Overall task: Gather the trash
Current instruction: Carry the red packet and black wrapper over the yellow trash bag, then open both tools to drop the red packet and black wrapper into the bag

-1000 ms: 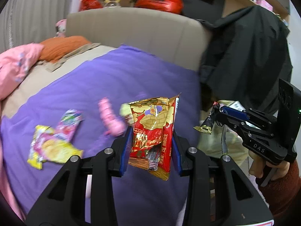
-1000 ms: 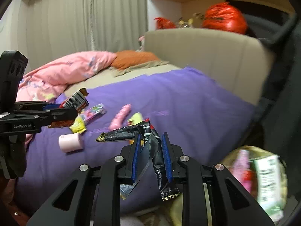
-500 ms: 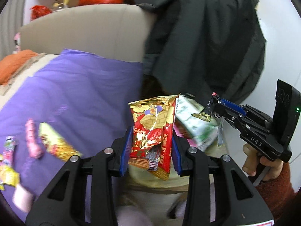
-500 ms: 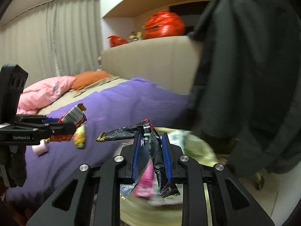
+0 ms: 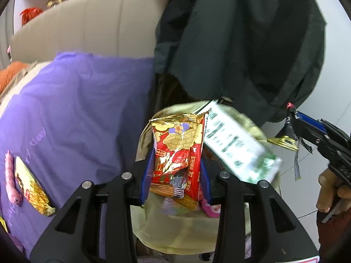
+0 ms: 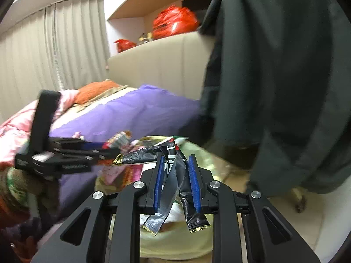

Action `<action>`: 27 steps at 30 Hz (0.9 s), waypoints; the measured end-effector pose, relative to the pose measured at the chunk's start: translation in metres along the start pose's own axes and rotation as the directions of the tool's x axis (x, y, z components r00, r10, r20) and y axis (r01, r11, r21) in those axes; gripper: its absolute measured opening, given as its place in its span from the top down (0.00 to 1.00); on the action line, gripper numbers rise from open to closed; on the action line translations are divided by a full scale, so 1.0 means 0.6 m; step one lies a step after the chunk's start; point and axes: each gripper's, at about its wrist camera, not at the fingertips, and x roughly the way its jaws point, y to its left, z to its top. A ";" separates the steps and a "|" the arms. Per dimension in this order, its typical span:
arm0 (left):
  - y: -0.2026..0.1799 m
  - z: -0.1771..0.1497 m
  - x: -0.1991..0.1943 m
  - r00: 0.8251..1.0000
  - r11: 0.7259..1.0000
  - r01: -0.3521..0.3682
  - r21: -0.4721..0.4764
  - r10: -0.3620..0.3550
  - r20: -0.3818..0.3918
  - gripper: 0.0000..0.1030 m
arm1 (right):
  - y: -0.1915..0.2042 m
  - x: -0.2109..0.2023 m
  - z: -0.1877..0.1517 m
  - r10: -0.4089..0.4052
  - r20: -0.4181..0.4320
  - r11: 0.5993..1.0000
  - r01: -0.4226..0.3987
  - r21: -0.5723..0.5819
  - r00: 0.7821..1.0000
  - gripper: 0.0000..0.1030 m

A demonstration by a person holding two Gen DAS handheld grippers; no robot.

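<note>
Both grippers tilt downward over the yellow trash bag (image 5: 175, 236) (beside the purple bedspread (image 5: 72, 114)). The left gripper (image 5: 176, 173) clamps a red-gold snack wrapper (image 5: 177, 151); the right gripper (image 6: 175, 175), nearly closed, pinches a black wrapper (image 6: 142, 156).

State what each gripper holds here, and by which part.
Left gripper clamps a red-and-gold foil snack packet across its lower half. Right gripper pinches a crumpled black foil wrapper near its middle, ends dangling.

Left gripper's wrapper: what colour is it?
Red with gold trim, clamped in the left gripper; the wrapper shows best in the left wrist view.
</note>
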 end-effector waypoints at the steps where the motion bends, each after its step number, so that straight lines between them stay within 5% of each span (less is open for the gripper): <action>1: 0.004 -0.005 0.009 1.000 1.000 0.011 -0.005 -0.011 -0.016 0.66 | 0.004 0.014 0.001 0.021 -0.018 1.000 -0.021 0.002 1.000 0.78; 8: -0.007 -0.008 0.050 0.982 0.987 0.162 -0.021 -0.164 -0.090 0.71 | -0.022 0.110 -0.027 0.002 -0.154 1.000 -0.002 -0.001 0.988 0.78; 19: -0.020 -0.014 0.071 0.981 0.989 0.140 0.055 -0.131 -0.141 0.73 | -0.013 0.126 -0.042 -0.032 -0.202 0.998 0.020 -0.059 0.979 0.78; 27: -0.009 -0.020 0.058 0.978 0.985 0.172 0.017 -0.169 -0.119 0.69 | -0.009 0.119 -0.047 -0.047 -0.196 0.998 0.038 -0.050 0.979 0.78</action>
